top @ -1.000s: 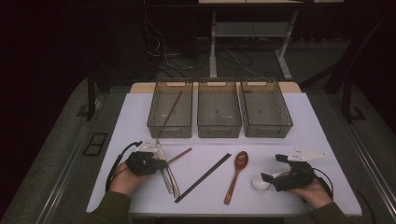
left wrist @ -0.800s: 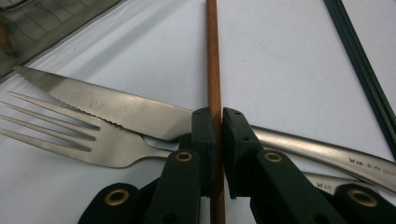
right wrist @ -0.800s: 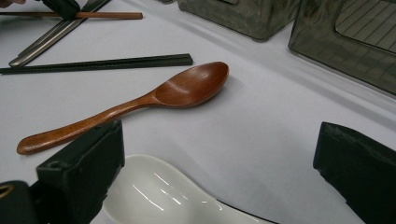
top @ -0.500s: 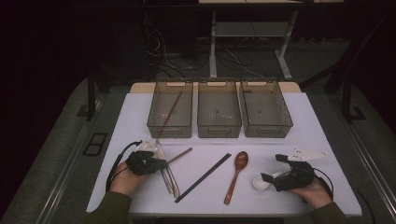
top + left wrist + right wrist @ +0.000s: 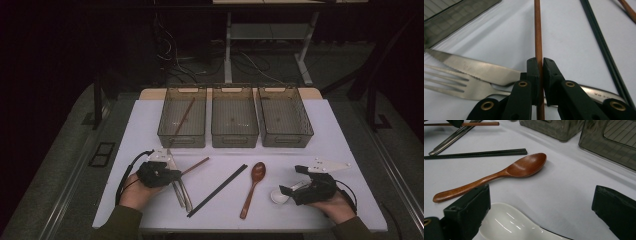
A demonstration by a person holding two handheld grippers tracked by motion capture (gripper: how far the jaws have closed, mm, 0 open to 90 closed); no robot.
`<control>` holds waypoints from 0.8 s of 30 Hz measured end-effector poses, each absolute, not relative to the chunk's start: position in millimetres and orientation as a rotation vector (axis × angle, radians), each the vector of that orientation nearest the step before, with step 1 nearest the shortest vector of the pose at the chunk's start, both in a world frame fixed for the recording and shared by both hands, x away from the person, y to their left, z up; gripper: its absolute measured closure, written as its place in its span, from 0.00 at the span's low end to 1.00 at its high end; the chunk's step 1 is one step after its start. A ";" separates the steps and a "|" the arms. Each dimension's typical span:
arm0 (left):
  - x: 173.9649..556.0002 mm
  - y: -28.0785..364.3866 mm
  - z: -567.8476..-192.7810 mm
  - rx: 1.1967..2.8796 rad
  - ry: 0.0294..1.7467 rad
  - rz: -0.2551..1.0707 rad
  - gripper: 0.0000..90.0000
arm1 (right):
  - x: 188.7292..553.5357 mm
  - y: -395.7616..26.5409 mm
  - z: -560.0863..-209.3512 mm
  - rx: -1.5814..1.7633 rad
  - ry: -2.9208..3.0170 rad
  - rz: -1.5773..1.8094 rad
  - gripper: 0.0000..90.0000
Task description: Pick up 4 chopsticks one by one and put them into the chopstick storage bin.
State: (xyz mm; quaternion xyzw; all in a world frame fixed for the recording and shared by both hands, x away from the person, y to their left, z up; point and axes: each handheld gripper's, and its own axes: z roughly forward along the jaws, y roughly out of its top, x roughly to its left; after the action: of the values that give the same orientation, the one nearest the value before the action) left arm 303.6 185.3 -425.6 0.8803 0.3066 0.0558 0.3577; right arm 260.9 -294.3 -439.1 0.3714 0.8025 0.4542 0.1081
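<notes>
Brown and thin, the wooden chopstick [image 5: 538, 32] sat clamped between your left gripper [image 5: 540, 65] jaws, lying on the table [image 5: 350, 145] just beside the knife [image 5: 476, 68] and fork [image 5: 454, 83]. Your right gripper [image 5: 541, 212] stood wide apart over the white spoon [image 5: 509, 222], holding nothing. My judgement: you needed to lift the chopstick level and clear of the cutlery, then carry it to the left bin [image 5: 165, 131], where its mate [image 5: 184, 117] lay, and release low.
</notes>
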 end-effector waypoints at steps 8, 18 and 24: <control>301.4 176.8 -419.0 2.254 0.762 0.128 0.92 | 261.0 -293.8 -439.5 1.094 2.364 1.332 0.02; 301.4 171.3 -412.1 2.231 0.754 0.133 0.92 | 261.4 -293.5 -440.0 1.089 2.366 1.331 0.02; 303.9 170.2 -407.3 2.220 0.750 0.146 0.92 | 261.6 -293.2 -440.3 1.087 2.367 1.330 0.02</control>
State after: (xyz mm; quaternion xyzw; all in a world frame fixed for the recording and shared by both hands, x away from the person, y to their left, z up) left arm 303.9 170.2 -407.3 0.8721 0.2947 0.0574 0.3863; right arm 261.6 -293.2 -440.3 0.3693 0.8046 0.4522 0.1083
